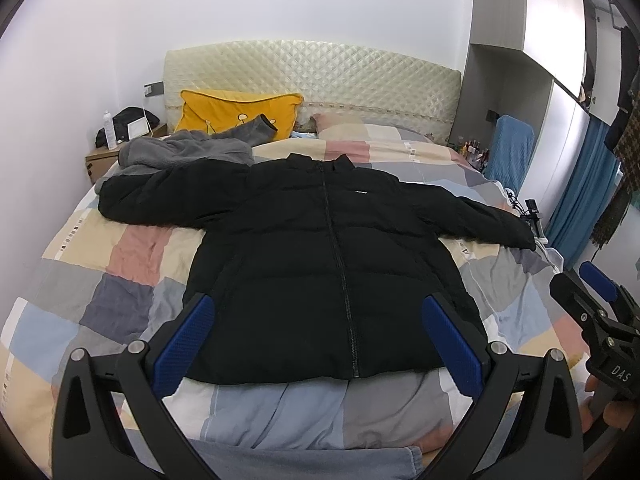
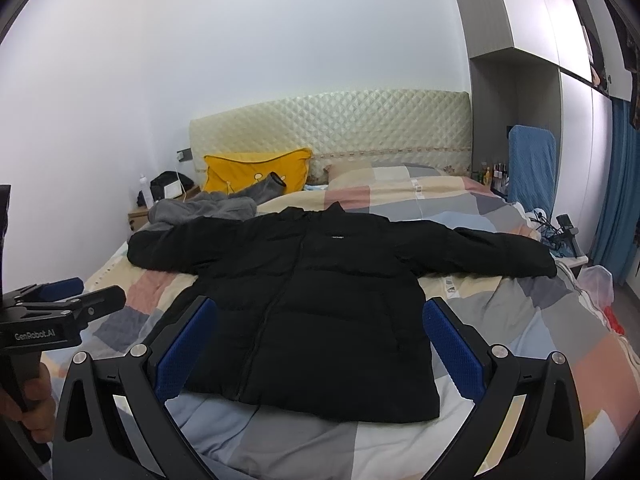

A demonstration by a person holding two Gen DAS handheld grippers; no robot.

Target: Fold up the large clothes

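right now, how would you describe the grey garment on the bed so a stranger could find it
Start at the quilted cream headboard and drop to the yellow pillow at its left end. The grey fleece garment lies crumpled just in front of that pillow. Unlike the black puffer jacket spread flat beside it, it is bunched and pale grey.

The black puffer jacket (image 1: pixel 320 264) lies flat and face-up on the patchwork quilt (image 1: pixel 120 280), zipper closed, both sleeves spread outward, collar toward the headboard (image 1: pixel 312 76).
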